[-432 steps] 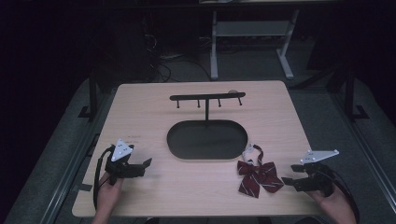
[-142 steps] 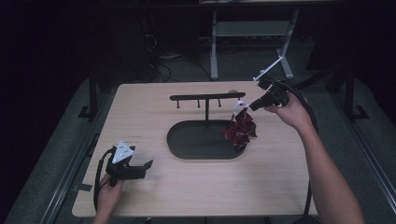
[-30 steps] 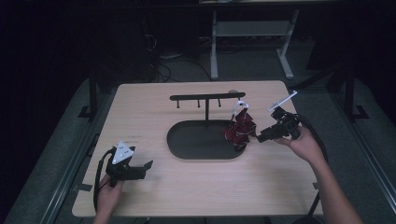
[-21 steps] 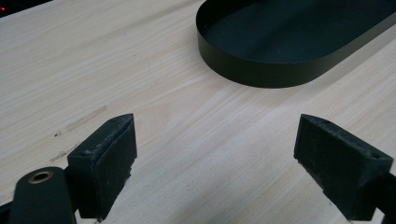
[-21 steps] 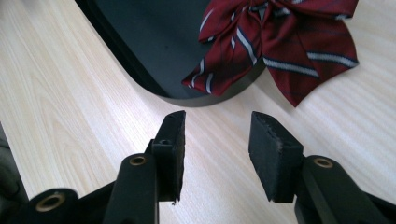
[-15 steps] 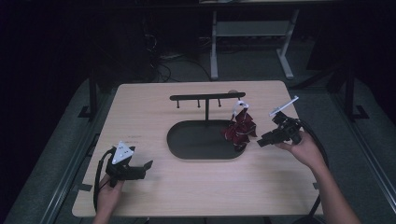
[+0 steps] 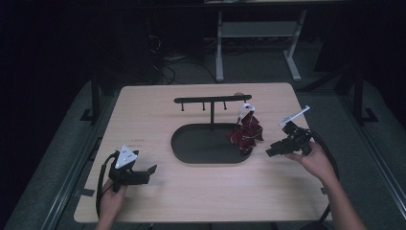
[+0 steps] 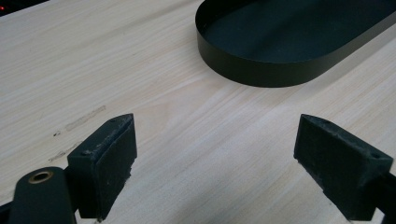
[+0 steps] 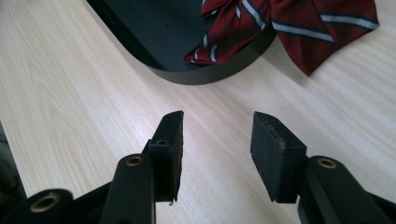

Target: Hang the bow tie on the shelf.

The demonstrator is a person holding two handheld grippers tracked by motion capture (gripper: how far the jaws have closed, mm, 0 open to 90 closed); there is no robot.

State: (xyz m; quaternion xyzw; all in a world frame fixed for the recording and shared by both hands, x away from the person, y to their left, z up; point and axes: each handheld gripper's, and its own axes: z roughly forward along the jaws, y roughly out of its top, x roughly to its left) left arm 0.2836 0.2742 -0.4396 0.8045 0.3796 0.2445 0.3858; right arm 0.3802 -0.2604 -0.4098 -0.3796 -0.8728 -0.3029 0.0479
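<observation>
High view: a red striped bow tie (image 7: 246, 129) hangs from a black rack (image 7: 212, 100) over a black oval tray (image 7: 201, 146) in the middle of the tabletop (image 7: 191, 191).
The tie hangs by its white strap from the rack's right end, its lower part draped over the tray's right rim. The right gripper (image 7: 274, 151) is held just above the wood near the right edge, jaws empty and a little apart, pointing at the tie. In the right gripper view the tie (image 9: 299, 23) spills across the tray rim (image 9: 205, 72) onto the wood. The left gripper (image 7: 146, 172) sits near the front left corner, jaws wide and empty; the left gripper view shows the tray (image 8: 280, 70) ahead.
</observation>
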